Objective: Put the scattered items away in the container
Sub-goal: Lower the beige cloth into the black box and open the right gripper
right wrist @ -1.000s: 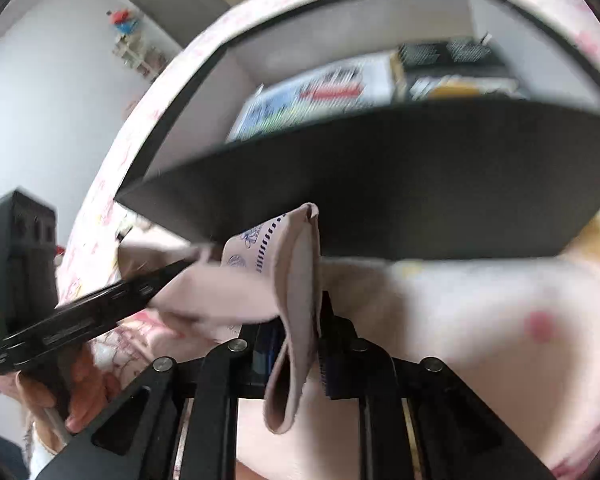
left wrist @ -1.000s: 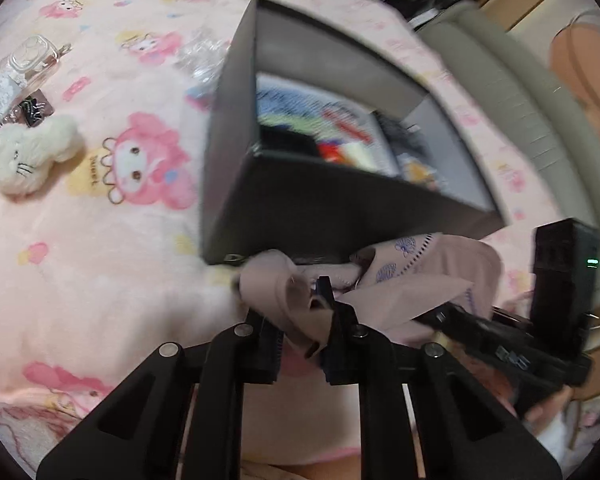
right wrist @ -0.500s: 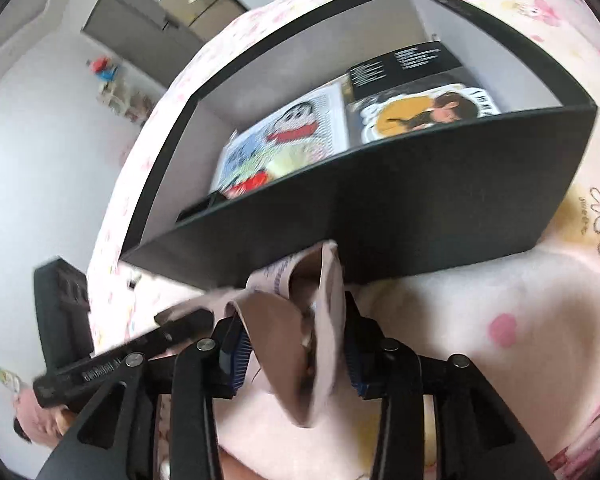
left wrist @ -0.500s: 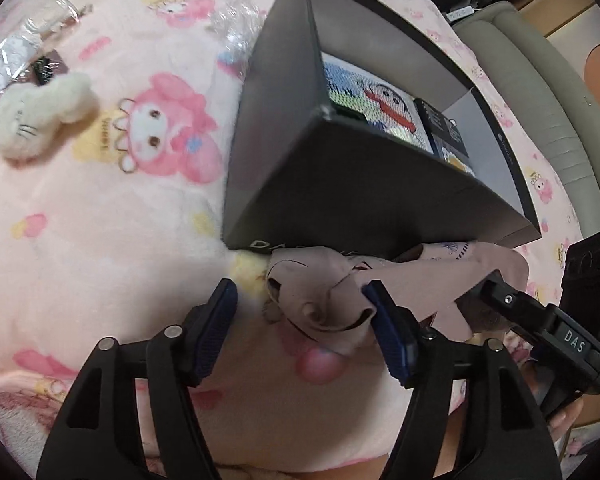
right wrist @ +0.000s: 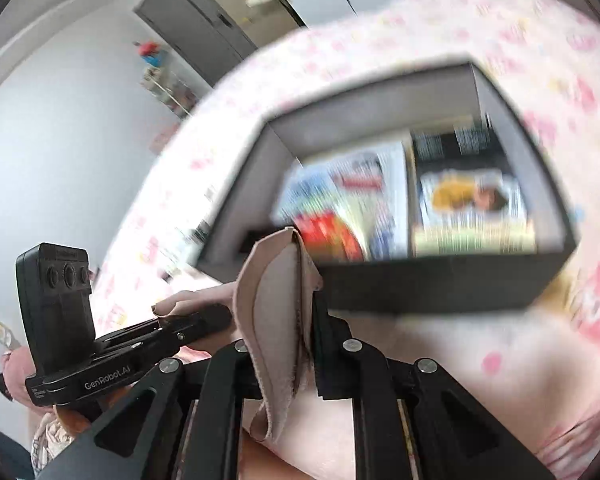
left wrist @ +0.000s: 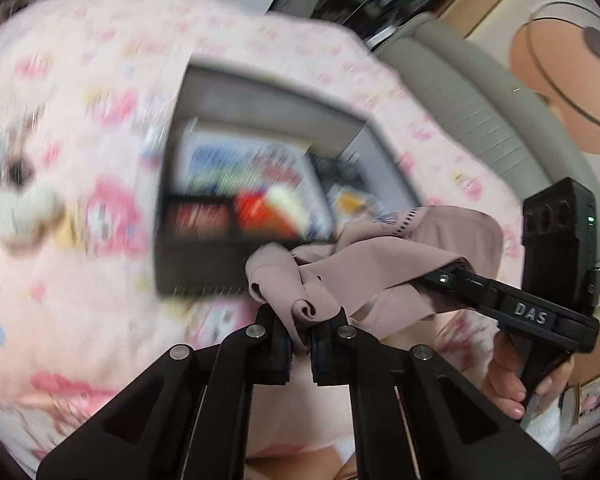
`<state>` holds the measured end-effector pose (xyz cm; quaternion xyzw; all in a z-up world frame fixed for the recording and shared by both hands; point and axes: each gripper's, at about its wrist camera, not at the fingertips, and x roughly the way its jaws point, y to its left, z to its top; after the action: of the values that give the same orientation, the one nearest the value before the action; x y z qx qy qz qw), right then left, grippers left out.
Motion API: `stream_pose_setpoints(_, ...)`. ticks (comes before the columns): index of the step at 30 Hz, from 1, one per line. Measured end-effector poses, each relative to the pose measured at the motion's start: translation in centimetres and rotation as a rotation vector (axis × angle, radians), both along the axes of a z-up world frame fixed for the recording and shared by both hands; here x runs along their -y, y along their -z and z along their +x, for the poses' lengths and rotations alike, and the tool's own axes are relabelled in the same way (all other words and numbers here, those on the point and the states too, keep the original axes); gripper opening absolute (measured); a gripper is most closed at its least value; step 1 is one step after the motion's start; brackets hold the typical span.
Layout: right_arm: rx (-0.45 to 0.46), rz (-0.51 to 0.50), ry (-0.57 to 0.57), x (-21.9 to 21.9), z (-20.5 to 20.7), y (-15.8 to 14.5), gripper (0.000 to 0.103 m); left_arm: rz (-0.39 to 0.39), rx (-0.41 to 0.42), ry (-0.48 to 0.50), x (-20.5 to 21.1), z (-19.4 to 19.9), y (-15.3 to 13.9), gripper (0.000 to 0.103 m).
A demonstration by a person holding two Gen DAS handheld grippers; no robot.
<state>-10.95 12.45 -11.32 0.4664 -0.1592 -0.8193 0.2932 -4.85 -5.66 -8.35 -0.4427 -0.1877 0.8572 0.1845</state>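
A dusty-pink cloth [left wrist: 384, 264] hangs between both grippers, lifted in front of the black open box [left wrist: 204, 272]. My left gripper [left wrist: 301, 340] is shut on a bunched end of the cloth. My right gripper [right wrist: 284, 344] is shut on the other end of the cloth [right wrist: 272, 304]; it also shows at the right of the left wrist view [left wrist: 512, 308]. The box [right wrist: 440, 288] holds picture books and small packets. The view is blurred by motion.
The box stands on a pink cartoon-print blanket [left wrist: 80, 300]. A cream plush toy [left wrist: 24, 212] and small packets lie at the left. A grey sofa [left wrist: 472, 96] is behind the bed at the right. A white wall and grey door [right wrist: 196, 24] show in the right wrist view.
My left gripper, open half a second ago, has shut on the cloth again. Both grippers have lifted the cloth higher, and more of the box's inside shows.
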Motion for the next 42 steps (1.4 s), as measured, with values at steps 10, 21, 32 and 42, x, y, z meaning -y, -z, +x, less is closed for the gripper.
stream_pose_setpoints(10,0.048,0.245,-0.008,-0.2,-8.3,0.0,0.011,-0.069,0.014,-0.015,-3.7,-10.2,-2.3,0.004)
stream_pose_setpoints(21,0.019,0.264,0.048,-5.1,-7.0,-2.5,0.036,-0.218,0.070,-0.077,-3.4,-10.1,-1.4,0.043)
stream_pose_setpoints(32,0.158,0.339,-0.060,-1.2,-8.5,1.6,0.025,-0.260,0.283,0.020,-6.4,-12.7,2.8,0.019)
stream_pose_setpoints(42,0.108,0.236,-0.001,-3.8,-8.1,-0.1,0.026,-0.163,0.239,-0.015,-5.9,-12.0,1.5,0.019)
